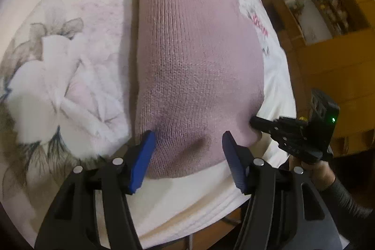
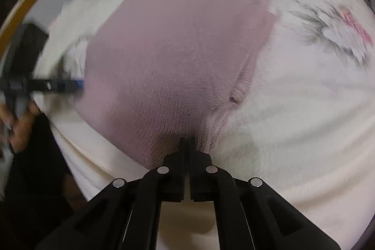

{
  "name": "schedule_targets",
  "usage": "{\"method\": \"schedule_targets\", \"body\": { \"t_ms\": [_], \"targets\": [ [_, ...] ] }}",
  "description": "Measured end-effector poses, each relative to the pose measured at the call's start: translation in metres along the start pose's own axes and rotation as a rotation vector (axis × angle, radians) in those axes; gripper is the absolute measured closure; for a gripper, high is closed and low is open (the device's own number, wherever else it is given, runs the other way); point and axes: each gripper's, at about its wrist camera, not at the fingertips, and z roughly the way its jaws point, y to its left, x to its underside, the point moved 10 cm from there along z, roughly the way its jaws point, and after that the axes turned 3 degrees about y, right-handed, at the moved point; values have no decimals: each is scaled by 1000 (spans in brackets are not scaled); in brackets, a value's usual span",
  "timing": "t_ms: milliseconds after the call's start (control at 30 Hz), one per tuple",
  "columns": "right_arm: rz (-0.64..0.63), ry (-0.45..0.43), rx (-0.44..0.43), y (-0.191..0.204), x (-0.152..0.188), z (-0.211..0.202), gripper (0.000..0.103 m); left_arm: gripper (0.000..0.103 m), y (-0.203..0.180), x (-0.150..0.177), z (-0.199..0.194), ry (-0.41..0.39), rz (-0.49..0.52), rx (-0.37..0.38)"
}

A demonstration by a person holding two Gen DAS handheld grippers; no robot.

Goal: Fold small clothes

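Observation:
A pink knitted garment (image 1: 199,62) lies folded flat on a white floral sheet (image 1: 58,76). My left gripper (image 1: 188,139) hovers open over the garment's near edge, its blue pads (image 1: 143,156) spread wide with the knit between them. My right gripper (image 1: 254,123) comes in from the right and pinches the garment's near right corner. In the right wrist view the right gripper (image 2: 187,141) is shut on the bunched edge of the pink garment (image 2: 173,57), and the left gripper (image 2: 79,84) shows blurred at the garment's left edge.
The sheet's edge (image 1: 281,76) drops off to the right beside a brown cardboard box (image 1: 328,15) holding small items. A hand and dark sleeve (image 1: 328,179) hold the right gripper. A wooden rail (image 2: 35,4) curves along the left in the right wrist view.

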Motion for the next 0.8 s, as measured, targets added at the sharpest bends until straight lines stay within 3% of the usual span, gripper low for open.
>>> {"method": "schedule_targets", "body": {
  "t_ms": [133, 167, 200, 233, 300, 333, 400, 600, 800],
  "targets": [
    [42, -67, -9, 6, 7, -38, 89, 25, -12, 10, -35, -50, 10, -56],
    [67, -88, -11, 6, 13, -49, 86, 12, -16, 15, -46, -60, 19, -75],
    [88, -102, -12, 5, 20, -59, 69, 6, -18, 21, -55, -70, 29, -123],
    [103, -113, 0, 4, 28, -68, 43, 6, -23, 29, -69, -96, 57, -191],
    [151, -162, 76, 0, 51, -94, 19, 5, -38, 45, -94, -162, 142, -336],
    [162, -176, 98, 6, 58, -99, 13, 3, -47, 58, -110, -203, 191, -438],
    [200, -194, 196, 15, 76, -119, 5, 3, -59, 73, -131, -244, 226, -529],
    [171, -185, 475, 42, 106, -176, 4, 3, -100, 115, -176, -304, 232, -598],
    [206, -240, 350, 77, 108, -234, 4, 3, -146, 134, -216, -343, 226, -602]
  ]
}}
